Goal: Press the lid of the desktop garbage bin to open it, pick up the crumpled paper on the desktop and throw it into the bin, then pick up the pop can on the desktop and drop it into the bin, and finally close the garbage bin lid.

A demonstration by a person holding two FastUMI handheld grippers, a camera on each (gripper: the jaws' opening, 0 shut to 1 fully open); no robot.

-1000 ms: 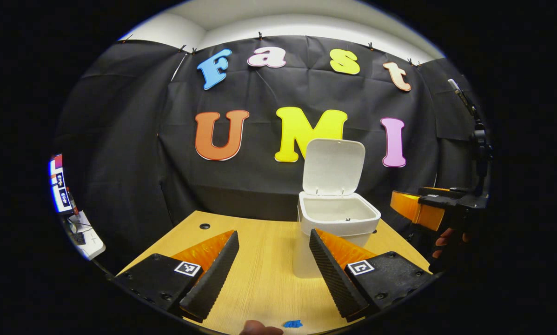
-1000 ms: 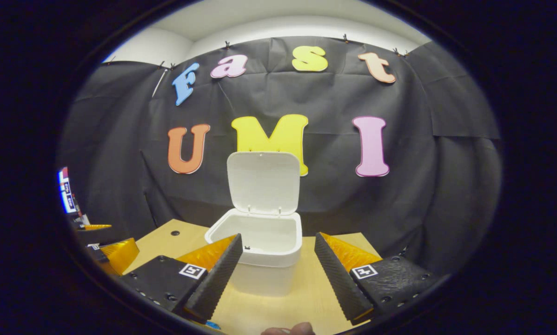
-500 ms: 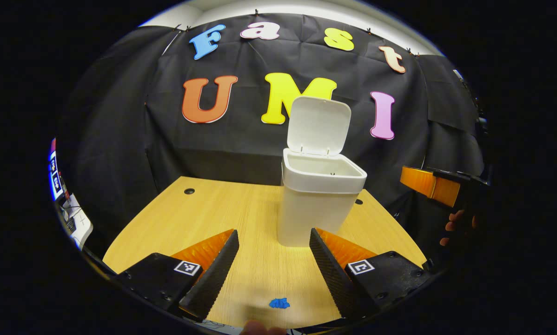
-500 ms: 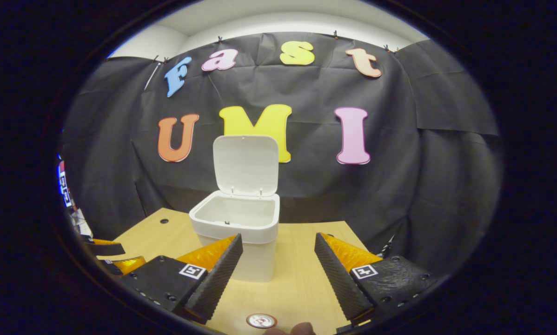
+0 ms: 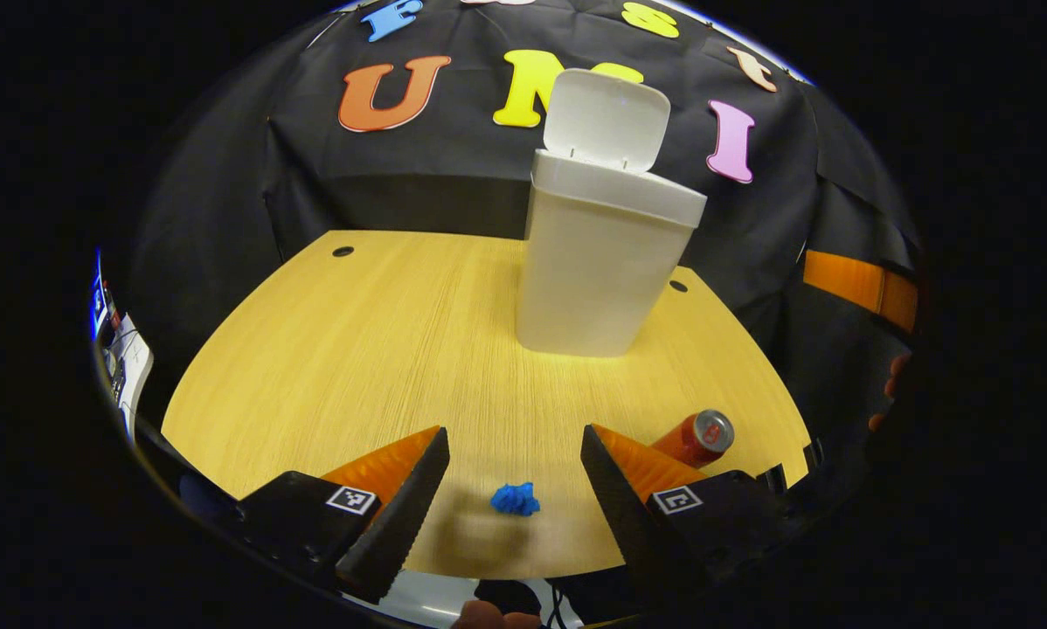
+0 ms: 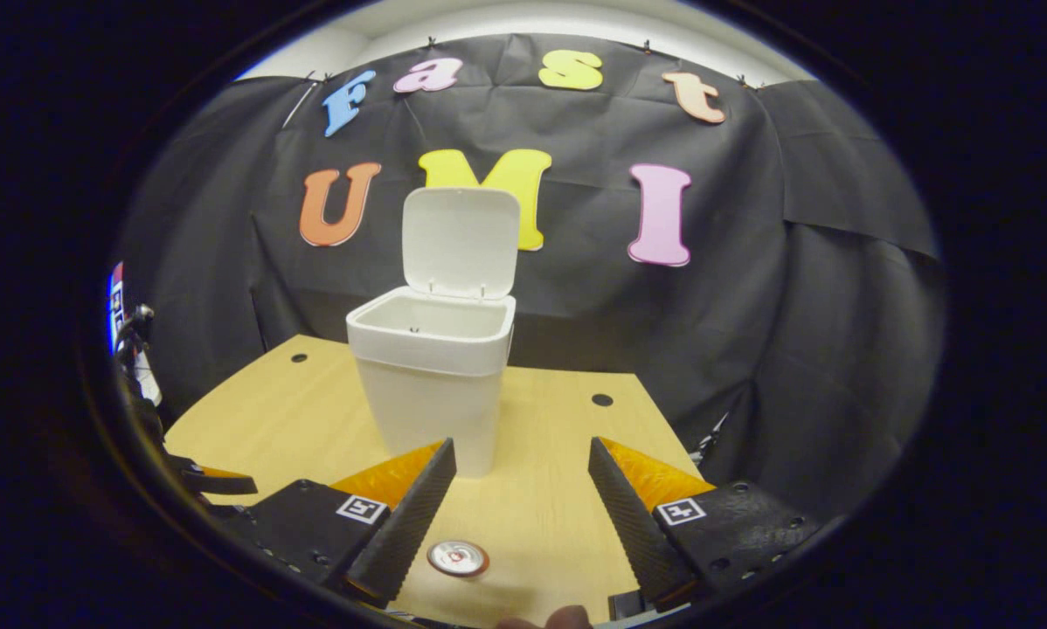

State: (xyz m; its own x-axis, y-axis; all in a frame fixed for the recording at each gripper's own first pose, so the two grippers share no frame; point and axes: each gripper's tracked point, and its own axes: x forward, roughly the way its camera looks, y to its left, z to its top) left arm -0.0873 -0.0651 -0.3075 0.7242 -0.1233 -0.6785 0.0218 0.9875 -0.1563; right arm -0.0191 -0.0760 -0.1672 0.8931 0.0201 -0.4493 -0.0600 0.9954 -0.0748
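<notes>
The left gripper (image 5: 513,498) hung over the table (image 5: 357,349), jaws apart, crumpled paper (image 5: 515,499) between them; pop can (image 5: 694,438) right, bin (image 5: 598,253) far, lid (image 5: 606,118) up.

A light wood-grain desk (image 5: 357,349) stands before the booth's black cloth wall (image 6: 794,288). Round dark holes mark the desk near its far corners: one at far left (image 5: 343,252), one at far right (image 5: 678,286). A white ceiling strip (image 6: 523,22) runs above the cloth.
</notes>
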